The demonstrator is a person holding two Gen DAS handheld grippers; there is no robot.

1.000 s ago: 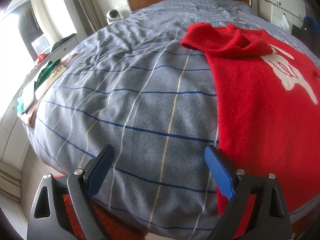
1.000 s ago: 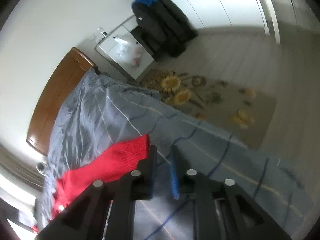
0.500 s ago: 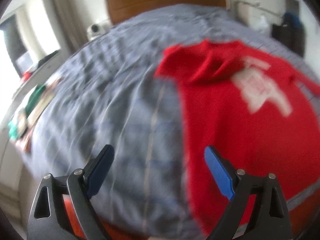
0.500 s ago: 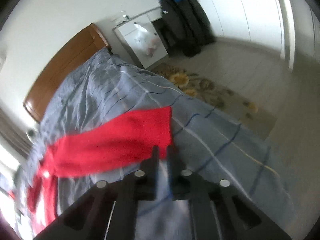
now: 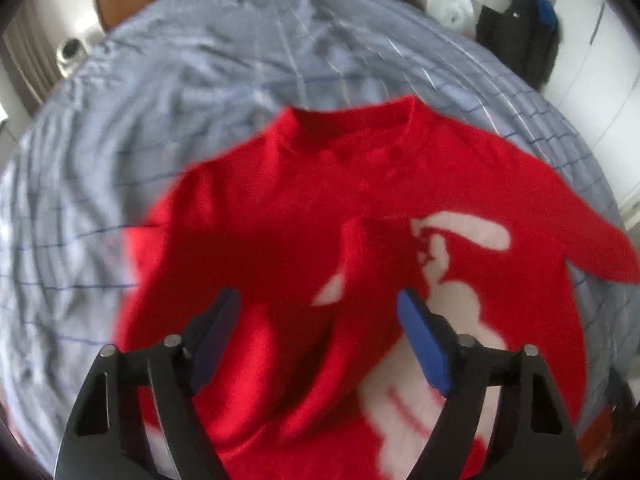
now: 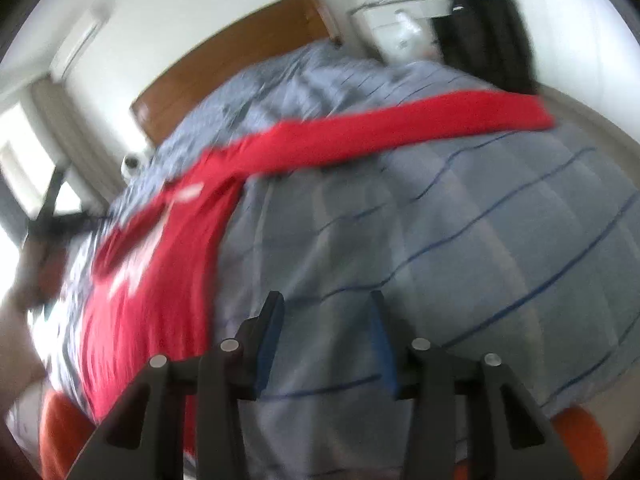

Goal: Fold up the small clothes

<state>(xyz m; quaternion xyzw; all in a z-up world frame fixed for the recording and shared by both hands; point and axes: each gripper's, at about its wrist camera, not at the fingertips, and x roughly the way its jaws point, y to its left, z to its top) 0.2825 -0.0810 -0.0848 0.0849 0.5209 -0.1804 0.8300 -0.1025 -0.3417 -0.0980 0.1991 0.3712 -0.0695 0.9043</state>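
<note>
Sweater: red knit one [image 5: 280,216] with a white picture on the chest, lying spread on the bed, neck hole toward the headboard. Both views are pretty smeared, so details are fuzzy.
Sleeves: one is folded in over the body in the left wrist view; the other [image 6: 400,136] lies stretched straight out across the cover in the right wrist view.
Bed: grey-blue duvet [image 6: 460,248] with thin dark blue lines, rumpled up near the wooden headboard [image 6: 240,52].
Left gripper [image 5: 320,320]: hanging right over the sweater's middle, pointing steeply down, jaws wide apart but closing in. Sweater shows between the blue pads, nothing pinched as far as I can see.
Right gripper [image 6: 326,320]: over bare duvet just beside the sweater's edge, jaws spreading apart, nothing between them, just cover behind.
Background: dark jacket [image 5: 520,36] hanging by a white cabinet past the bed's far corner.
</note>
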